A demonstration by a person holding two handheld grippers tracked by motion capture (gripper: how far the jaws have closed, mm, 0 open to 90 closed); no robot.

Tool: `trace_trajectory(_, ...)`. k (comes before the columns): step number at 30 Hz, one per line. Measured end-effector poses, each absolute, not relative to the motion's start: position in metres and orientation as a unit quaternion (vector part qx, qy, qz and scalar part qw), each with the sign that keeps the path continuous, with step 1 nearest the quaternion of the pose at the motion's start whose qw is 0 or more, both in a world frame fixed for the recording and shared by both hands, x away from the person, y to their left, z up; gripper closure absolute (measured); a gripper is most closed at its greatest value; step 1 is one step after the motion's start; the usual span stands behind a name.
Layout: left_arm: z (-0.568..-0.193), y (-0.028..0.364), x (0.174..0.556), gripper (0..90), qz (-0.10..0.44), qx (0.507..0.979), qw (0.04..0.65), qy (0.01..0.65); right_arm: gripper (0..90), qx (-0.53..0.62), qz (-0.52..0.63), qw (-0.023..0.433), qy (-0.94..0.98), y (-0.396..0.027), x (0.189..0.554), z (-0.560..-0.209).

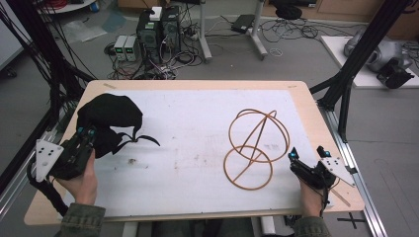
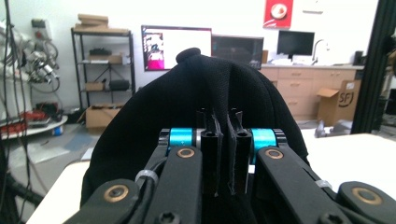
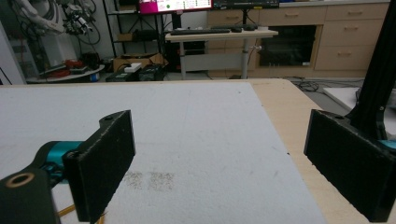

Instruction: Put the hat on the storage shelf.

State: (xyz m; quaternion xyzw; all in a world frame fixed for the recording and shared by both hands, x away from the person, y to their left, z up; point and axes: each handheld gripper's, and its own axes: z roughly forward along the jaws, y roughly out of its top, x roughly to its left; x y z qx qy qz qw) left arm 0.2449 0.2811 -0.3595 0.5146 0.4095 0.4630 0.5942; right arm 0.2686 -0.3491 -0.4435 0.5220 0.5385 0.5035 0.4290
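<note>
The left hand-held gripper (image 1: 85, 134) is clamped on a fold of a black cloth cap (image 1: 109, 114), which bulges up in front of its jaws at the left side of the table (image 1: 197, 207), a strap trailing onto the white surface. The right hand-held gripper (image 1: 307, 157) rests near the right edge with its jaws wide apart and nothing between them, just beside a wooden hoop stand (image 1: 254, 145).
</note>
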Motion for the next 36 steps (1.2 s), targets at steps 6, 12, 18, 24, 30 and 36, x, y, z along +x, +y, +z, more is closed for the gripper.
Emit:
trace_trajectory(6,-0.335,0.277,0.239,86.3,0.461,0.504,0.622,0.384,8.0,0.525,0.504,0.428,0.536,-0.351,0.268,-0.444)
trace_trajectory(12,-0.313,0.266,0.242,86.3,0.459,0.504,0.637,0.361,7.9,0.523,0.503,0.427,0.54,-0.349,0.268,-0.444)
trace_trajectory(18,-0.304,0.253,0.247,86.2,0.448,0.501,0.653,0.349,7.9,0.52,0.504,0.431,0.539,-0.349,0.268,-0.443)
trace_trajectory(24,-0.296,0.233,0.257,86.2,0.418,0.501,0.68,0.336,8.0,0.52,0.506,0.431,0.537,-0.349,0.268,-0.442)
trace_trajectory(30,-0.284,0.207,0.264,86.1,0.407,0.505,0.693,0.315,8.0,0.52,0.51,0.427,0.536,-0.348,0.269,-0.443)
trace_trajectory(36,-0.278,0.183,0.268,86.2,0.391,0.512,0.706,0.295,7.9,0.517,0.51,0.431,0.535,-0.348,0.269,-0.442)
